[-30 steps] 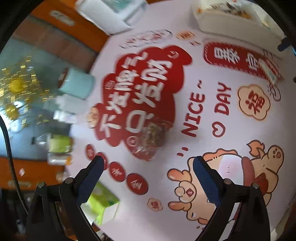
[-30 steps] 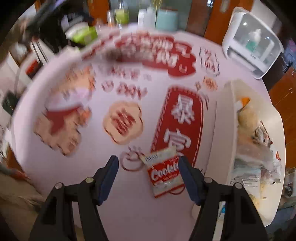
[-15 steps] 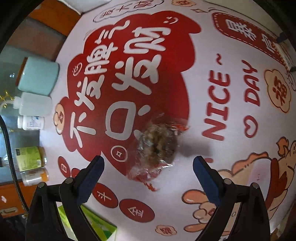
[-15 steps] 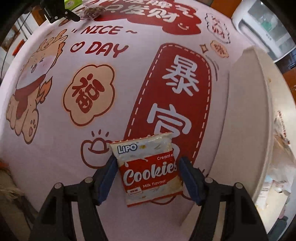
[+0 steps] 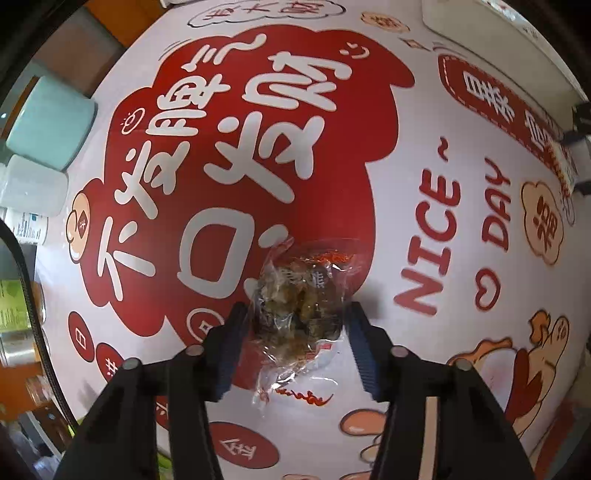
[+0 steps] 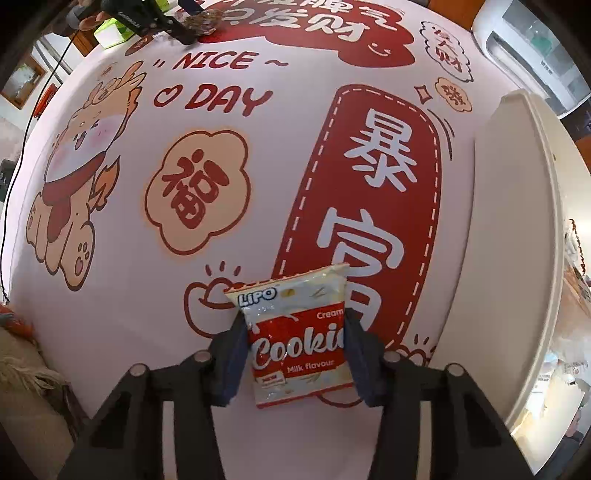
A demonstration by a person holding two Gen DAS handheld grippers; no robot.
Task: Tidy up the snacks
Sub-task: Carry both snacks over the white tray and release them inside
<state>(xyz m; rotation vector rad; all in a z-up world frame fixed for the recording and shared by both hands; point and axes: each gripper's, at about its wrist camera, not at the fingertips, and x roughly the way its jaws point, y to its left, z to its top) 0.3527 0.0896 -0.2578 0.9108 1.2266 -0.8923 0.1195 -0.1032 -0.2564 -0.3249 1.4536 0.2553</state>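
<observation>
A clear packet of brown snacks (image 5: pixel 299 306) lies on the printed red-and-white table mat (image 5: pixel 424 155). My left gripper (image 5: pixel 295 314) points straight down over it, its jaws closing, and both blue pads touch the packet's sides. A red-and-white cookie packet (image 6: pixel 295 354) lies beside the white bin (image 6: pixel 517 221). My right gripper (image 6: pixel 293 321) straddles it, jaws closing, with the pads pressed against both edges. The left gripper and its snack packet (image 6: pixel 205 18) show far off in the right wrist view.
The white bin holds several wrapped snacks at the right edge. A teal cup (image 5: pixel 51 125), white bottles (image 5: pixel 29 188) and jars stand along the table's rim. A green box (image 6: pixel 110 33) and a white appliance (image 6: pixel 535 48) sit at the far side.
Both grippers came down onto their packets. The jaws of each narrowed from wide apart to touching the packet sides.
</observation>
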